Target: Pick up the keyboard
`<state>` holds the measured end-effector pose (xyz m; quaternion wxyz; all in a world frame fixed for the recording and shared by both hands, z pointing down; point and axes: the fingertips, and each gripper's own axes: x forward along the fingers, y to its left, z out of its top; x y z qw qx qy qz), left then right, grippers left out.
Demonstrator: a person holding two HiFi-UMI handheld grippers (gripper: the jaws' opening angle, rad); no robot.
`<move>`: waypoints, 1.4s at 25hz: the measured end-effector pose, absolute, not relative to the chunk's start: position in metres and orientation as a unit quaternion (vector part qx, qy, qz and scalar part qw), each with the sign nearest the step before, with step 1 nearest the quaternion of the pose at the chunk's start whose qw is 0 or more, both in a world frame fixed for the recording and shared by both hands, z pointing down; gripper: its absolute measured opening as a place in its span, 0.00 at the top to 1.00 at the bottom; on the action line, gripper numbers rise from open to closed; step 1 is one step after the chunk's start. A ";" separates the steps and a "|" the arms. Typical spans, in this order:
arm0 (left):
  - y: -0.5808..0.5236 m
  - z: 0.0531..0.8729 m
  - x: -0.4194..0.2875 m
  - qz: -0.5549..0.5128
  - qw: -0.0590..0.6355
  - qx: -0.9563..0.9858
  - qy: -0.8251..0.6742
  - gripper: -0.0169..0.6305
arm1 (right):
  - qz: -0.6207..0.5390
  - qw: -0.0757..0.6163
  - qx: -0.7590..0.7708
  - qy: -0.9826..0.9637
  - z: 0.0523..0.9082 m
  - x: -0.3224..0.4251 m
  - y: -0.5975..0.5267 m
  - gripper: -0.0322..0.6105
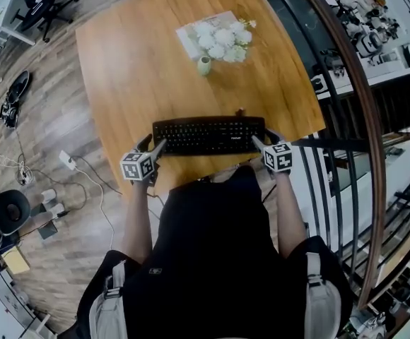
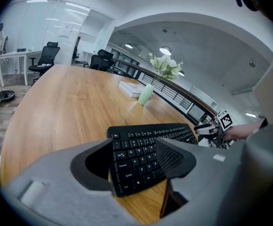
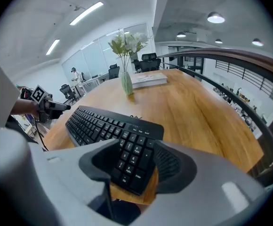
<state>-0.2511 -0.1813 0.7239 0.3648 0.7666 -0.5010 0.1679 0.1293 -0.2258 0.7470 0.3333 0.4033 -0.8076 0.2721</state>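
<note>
The keyboard (image 1: pixel 208 135) is lying flat on the wooden desk (image 1: pixel 141 62), in the lower middle of the head view, its long side running along the desk's near edge and just inside it. It is not yet lifted: its whole underside looks to be resting on the wood, so I judge the task to be at the very start of the grasp, with the closing and the lifting both left to do.

The left tongs (image 1: pixel 153 147) are sitting at the keyboard's left end and the right tongs (image 1: pixel 264 141) at its right end. Both are gaping wide. In the left gripper view the corner with the modifier keys is showing between the two spread pads, and in the right gripper view the number-pad end is showing the same way, yet neither pair of pads is pressing on the plastic.

The person is standing right against the near edge, both forearms reaching forward and slanting down, roughly mirrored, one at each end of the keyboard.

Farther up the desk, well apart from all this, a small vase of white flowers (image 1: pixel 223 41) is standing beside a pale book (image 1: pixel 189 34).
</note>
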 end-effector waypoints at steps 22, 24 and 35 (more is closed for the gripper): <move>-0.189 0.774 -0.253 0.190 0.426 0.742 -0.482 0.50 | 0.325 0.326 0.391 -0.797 0.780 0.135 -0.238 0.53; -0.190 0.776 -0.251 0.191 0.428 0.742 -0.480 0.50 | 0.330 0.322 0.389 -0.797 0.781 0.134 -0.239 0.53; -0.190 0.780 -0.246 0.193 0.428 0.743 -0.476 0.50 | 0.383 0.282 0.357 -0.804 0.781 0.133 -0.233 0.52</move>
